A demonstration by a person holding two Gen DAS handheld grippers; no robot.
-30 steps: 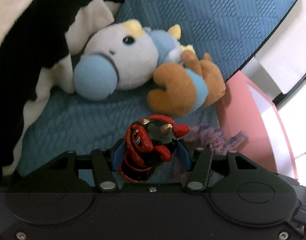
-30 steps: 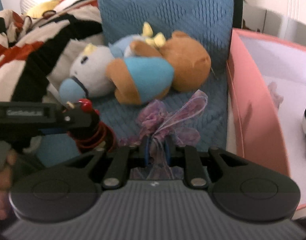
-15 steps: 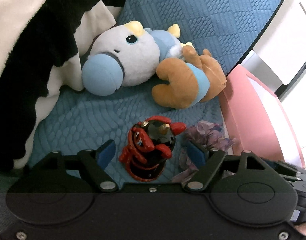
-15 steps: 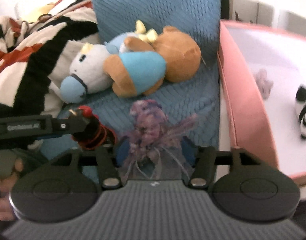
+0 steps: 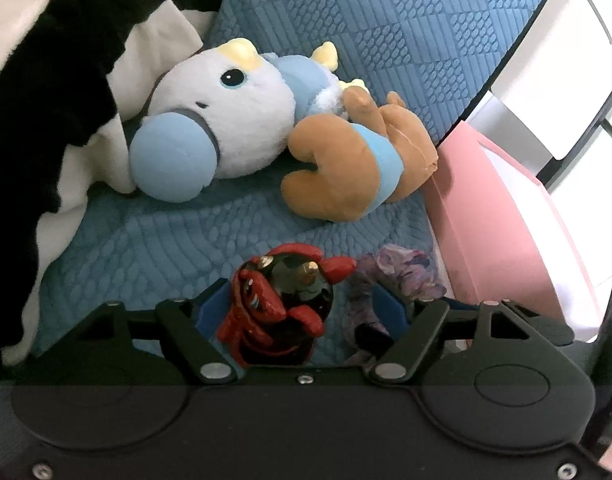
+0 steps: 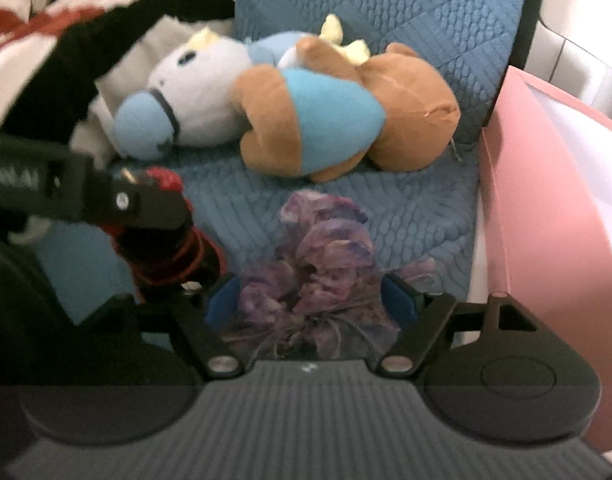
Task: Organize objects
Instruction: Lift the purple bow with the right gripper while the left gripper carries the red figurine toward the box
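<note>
A red and black figurine [image 5: 282,312] stands on the blue quilted cushion [image 5: 166,240], between the jaws of my left gripper [image 5: 302,308]. The jaws are closing, but the blue pads stand clear of it. Just to its right lies a purple gauze sachet [image 5: 402,272]. In the right wrist view that sachet [image 6: 318,256] sits between the jaws of my right gripper [image 6: 310,300], which are opening and not pressing on it. The figurine [image 6: 166,248] appears there at the left, half hidden behind a left gripper finger [image 6: 146,204].
A white and blue plush horse [image 5: 222,128] and a brown bear in a blue shirt [image 5: 354,164] lie further back on the cushion. A pink box [image 6: 546,200] stands along the right. A black, white and red blanket [image 5: 46,80] is heaped on the left.
Both grippers have spread their jaws. The left one has let go of the figurine and the right one of the sachet. Both things now rest on the cushion. The right gripper has sunk slightly.
</note>
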